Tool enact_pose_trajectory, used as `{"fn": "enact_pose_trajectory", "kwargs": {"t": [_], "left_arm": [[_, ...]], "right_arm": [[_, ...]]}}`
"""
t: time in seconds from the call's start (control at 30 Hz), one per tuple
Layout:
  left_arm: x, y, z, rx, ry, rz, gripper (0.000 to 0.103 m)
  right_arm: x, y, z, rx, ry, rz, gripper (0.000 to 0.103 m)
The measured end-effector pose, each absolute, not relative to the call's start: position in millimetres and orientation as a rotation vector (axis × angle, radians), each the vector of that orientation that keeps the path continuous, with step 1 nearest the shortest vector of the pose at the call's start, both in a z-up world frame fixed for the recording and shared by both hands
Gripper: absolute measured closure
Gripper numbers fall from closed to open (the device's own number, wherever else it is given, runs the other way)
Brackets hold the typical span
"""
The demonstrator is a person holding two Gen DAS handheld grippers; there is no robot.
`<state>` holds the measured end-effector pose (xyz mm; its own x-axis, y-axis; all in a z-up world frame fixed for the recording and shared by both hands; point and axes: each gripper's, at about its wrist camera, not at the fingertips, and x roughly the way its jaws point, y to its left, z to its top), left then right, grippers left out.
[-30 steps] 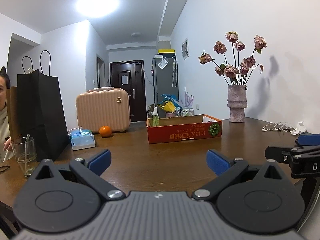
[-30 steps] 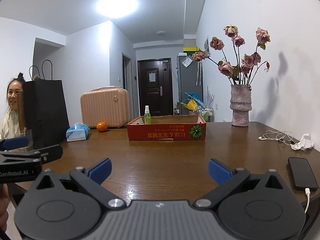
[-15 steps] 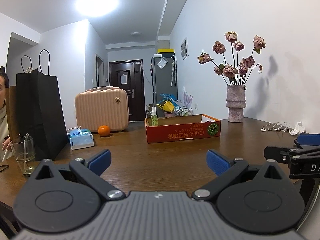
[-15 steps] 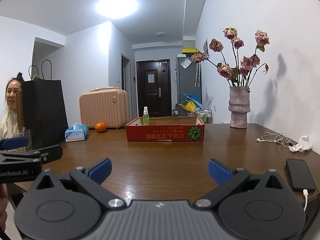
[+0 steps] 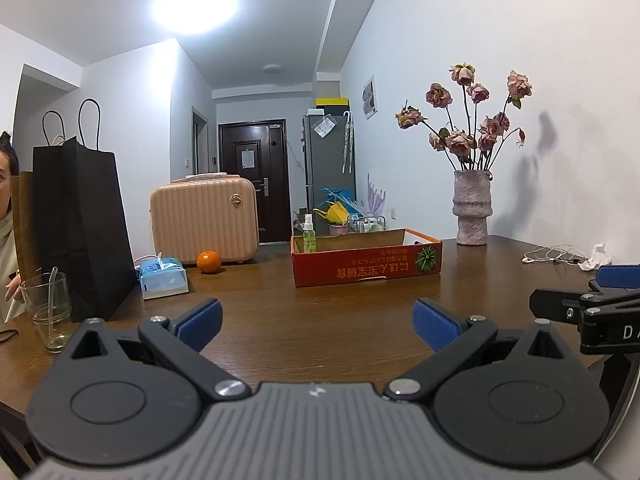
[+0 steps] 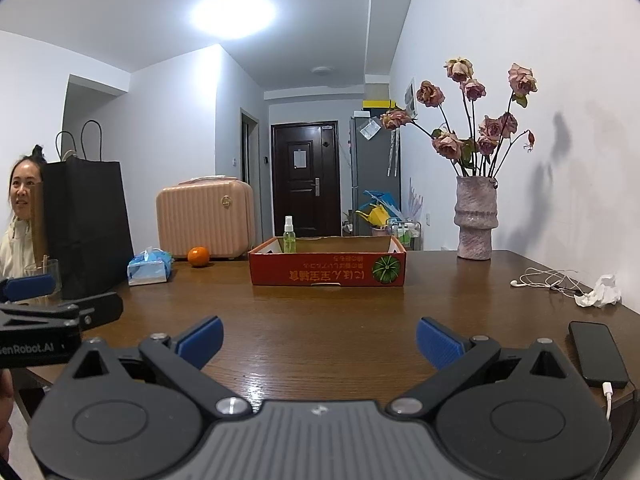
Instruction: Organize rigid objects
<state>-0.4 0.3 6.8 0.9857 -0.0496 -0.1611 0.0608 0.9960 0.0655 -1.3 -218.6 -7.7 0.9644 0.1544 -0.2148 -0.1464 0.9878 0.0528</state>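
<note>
**Both grippers spread wide above the table, nothing held**

Left gripper (image 5: 316, 320) held low over the near edge of the wooden table (image 5: 320, 312), blue pads (image 5: 200, 320) far apart, nothing between them. Right gripper (image 6: 318, 338) likewise: pads (image 6: 438, 342) spread, empty, hovering over the table's near edge, well short of the red box (image 6: 327, 270).

Taking the red box as landmark, near the middle of the table toward the far side:
- Inside it, at the left end: a small green spray bottle (image 6: 289, 236), upright.
- Left of it, on the table: an orange (image 6: 198, 256), apart from the box.
- Behind the orange: a pink suitcase (image 6: 205, 218).
- Further left than the orange: a blue tissue pack (image 6: 146, 270), then a tall black paper bag (image 6: 86, 224) and a drinking glass (image 5: 48, 306) with a straw.
- Right of the box, by the wall: a vase (image 6: 476, 218) of dried roses.
- Right and nearer: white earphones (image 6: 548, 278), a crumpled tissue (image 6: 602, 290), and a black phone (image 6: 598, 354) with a cable plugged in, at the table's near right edge.

At the far left, behind the bag: a seated woman (image 6: 20, 216).
</note>
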Motion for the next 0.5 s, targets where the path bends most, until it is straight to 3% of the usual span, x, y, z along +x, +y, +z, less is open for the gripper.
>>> {"fn": "enact_pose_trajectory", "kwargs": {"t": [0.5], "left_arm": [[-0.8,-0.5,6.7,0.072,0.159,-0.056,0.000]], "right_arm": [[-1.5,-218.3,-7.4,0.034,0.221,0.157,0.000]]}}
